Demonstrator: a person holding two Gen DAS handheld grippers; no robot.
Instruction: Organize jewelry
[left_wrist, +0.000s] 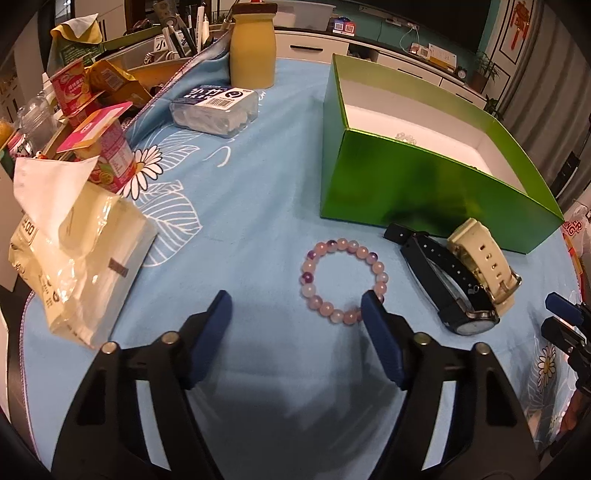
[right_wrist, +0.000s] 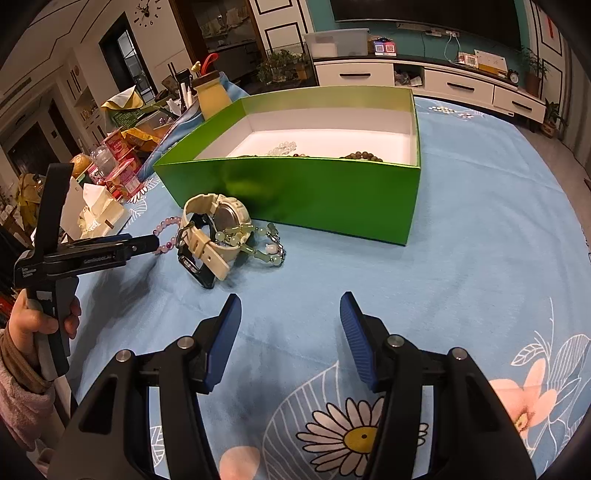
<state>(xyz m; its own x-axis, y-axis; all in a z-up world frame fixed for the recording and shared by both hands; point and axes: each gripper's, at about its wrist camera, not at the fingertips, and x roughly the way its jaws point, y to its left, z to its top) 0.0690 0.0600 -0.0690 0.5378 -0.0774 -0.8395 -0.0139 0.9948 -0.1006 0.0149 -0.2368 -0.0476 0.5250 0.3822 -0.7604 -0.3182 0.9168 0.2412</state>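
I hold the left gripper (left_wrist: 297, 306) low over the blue floral tablecloth (left_wrist: 258, 229), its blue fingers spread wide and empty, the pink-and-purple bead bracelet (left_wrist: 343, 280) lying just ahead and to its right, with the right finger's tip overlapping the ring's near beads. Beyond the bracelet to the right lie a black watch (left_wrist: 448, 291) and a cream watch (left_wrist: 480, 258), touching each other, just in front of the open green box (left_wrist: 406, 184), where a few beaded pieces already rest. My right gripper (right_wrist: 290, 314) hangs parted and empty too, well short of the cream watch and a pale green bead bracelet (right_wrist: 255, 240) ahead and to its left. I judge the step in hand to be the left claw's approach to the pink bracelet; next, I would shift right so one finger drops inside the ring and one outside, close on the beads, then lift over the box wall ahead. A tissue pack (left_wrist: 85, 258) sits clear to the left.
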